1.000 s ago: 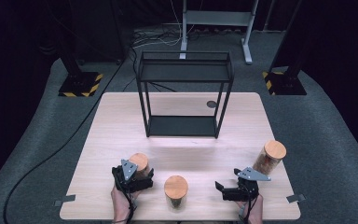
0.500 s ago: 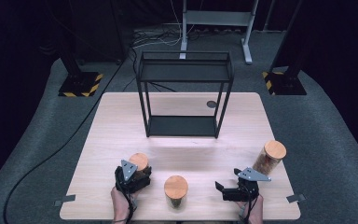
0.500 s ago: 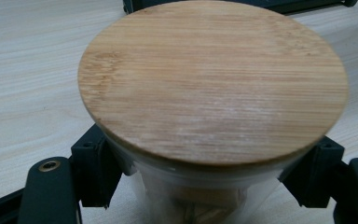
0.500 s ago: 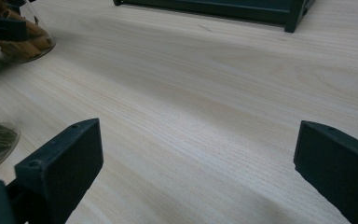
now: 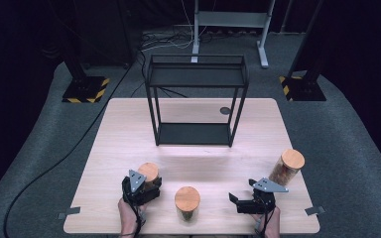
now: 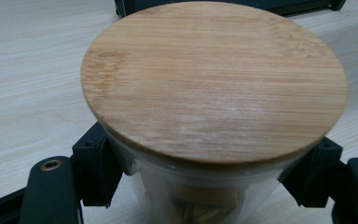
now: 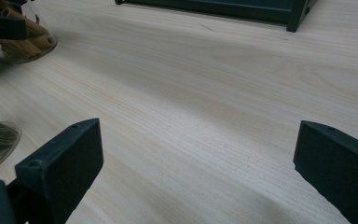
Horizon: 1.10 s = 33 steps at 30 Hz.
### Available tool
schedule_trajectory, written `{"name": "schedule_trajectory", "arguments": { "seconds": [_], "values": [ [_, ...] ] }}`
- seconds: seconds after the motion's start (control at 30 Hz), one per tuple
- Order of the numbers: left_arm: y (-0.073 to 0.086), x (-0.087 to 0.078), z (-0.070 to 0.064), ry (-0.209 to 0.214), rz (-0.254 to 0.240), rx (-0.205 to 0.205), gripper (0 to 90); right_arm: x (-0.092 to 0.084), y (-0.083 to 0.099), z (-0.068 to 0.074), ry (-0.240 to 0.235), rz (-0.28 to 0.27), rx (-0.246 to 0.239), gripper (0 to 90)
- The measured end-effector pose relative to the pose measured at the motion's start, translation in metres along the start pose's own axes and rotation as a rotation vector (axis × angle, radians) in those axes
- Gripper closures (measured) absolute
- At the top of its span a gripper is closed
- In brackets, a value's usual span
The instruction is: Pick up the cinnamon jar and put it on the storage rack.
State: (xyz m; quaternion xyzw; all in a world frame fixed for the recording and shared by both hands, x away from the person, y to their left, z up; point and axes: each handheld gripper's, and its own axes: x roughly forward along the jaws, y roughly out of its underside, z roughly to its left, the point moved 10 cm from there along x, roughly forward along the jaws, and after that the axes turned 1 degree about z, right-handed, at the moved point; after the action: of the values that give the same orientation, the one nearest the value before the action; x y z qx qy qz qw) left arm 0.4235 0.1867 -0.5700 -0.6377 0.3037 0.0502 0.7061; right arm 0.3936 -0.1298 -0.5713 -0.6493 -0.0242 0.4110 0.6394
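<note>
Closed since before, left hand-held gripper (image 5: 146, 184) clamps jar (image 6: 214, 84) near table (image 5: 129, 139) edge.

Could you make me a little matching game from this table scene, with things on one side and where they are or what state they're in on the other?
Things:
1. left jar
2. middle jar
3. right jar
4. black metal shelf

Places or states:
A. stands free near the table's right edge
B. at the far side of the table, nothing on it
C. clamped between the jaws of the left gripper
D. stands free between the two grippers, at the near edge

Pairs: 1-C, 2-D, 3-A, 4-B
</note>
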Motion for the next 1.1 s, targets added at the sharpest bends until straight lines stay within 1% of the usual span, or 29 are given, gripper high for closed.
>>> {"name": "schedule_trajectory", "arguments": {
  "seconds": [0.13,0.43,0.5,0.57,0.6,0.7,0.77,1.1],
  "values": [
    [-0.004,0.000,0.000,0.003,-0.006,0.012,25.0,-0.001,0.000,-0.001,0.007,-0.006,0.003,0.7],
    [-0.013,-0.001,-0.003,0.019,-0.010,0.037,25.0,0.000,0.000,0.000,0.004,0.001,0.003,0.8],
    [-0.016,0.000,-0.004,0.019,-0.015,0.048,25.0,0.000,0.000,0.000,0.003,0.000,0.004,0.7],
    [-0.021,0.000,-0.004,0.025,-0.023,0.052,25.0,0.000,0.000,0.000,0.003,0.001,0.003,0.8],
    [-0.021,0.000,-0.004,0.025,-0.023,0.052,25.0,0.000,0.000,0.000,0.003,0.001,0.003,0.8],
    [-0.026,0.001,-0.005,0.026,-0.025,0.065,25.0,0.000,0.000,0.000,0.004,-0.002,0.001,0.8],
    [-0.029,0.002,-0.006,0.027,-0.023,0.082,25.0,0.000,0.000,0.000,0.007,0.005,-0.002,0.9],
    [-0.034,0.007,-0.008,0.040,-0.025,0.088,25.0,0.000,0.000,0.000,0.009,0.005,-0.004,1.0]
  ]
}}
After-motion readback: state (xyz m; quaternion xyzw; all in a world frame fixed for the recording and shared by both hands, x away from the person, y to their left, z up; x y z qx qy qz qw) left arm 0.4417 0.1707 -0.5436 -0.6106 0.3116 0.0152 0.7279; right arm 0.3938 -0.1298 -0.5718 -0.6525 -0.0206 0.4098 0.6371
